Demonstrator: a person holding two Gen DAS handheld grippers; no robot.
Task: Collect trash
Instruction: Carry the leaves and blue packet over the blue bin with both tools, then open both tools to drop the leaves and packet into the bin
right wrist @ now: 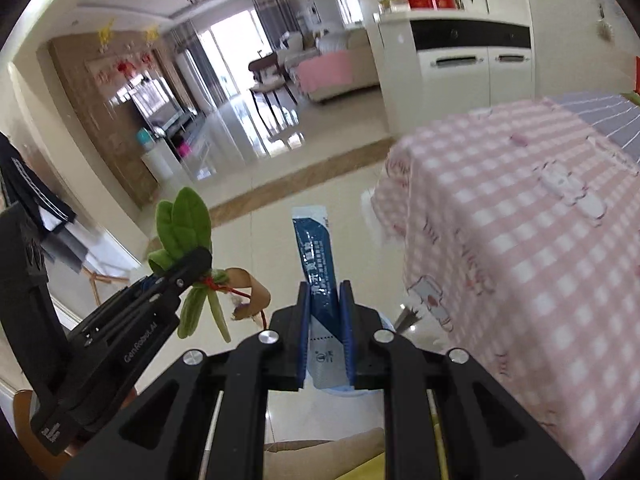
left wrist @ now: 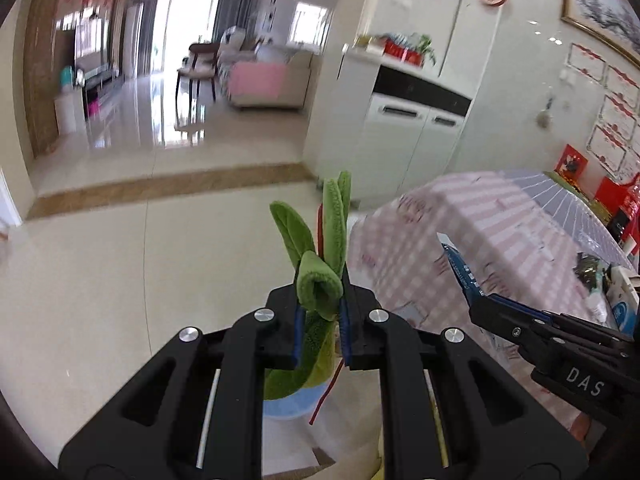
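Observation:
My left gripper [left wrist: 321, 312] is shut on a green fabric leaf bundle [left wrist: 320, 248] with a red string, held above the floor. It also shows in the right wrist view [right wrist: 196, 268], at the left, with the leaves [right wrist: 182, 224] sticking out and a brown strip hanging. My right gripper [right wrist: 325, 308] is shut on a blue and white sachet [right wrist: 316, 256], held upright. In the left wrist view the right gripper [left wrist: 476, 300] comes in from the right with the sachet [left wrist: 460, 268]. A pale blue round bin rim [left wrist: 292, 404] shows below the left jaws.
A table with a pink checked cloth [right wrist: 520, 220] stands at the right, with wrappers and boxes [left wrist: 600, 280] at its far end. A white cabinet [left wrist: 408, 136] is behind it. Glossy floor [left wrist: 120, 280] stretches to the left. A jacket on a rack [right wrist: 36, 196] hangs at far left.

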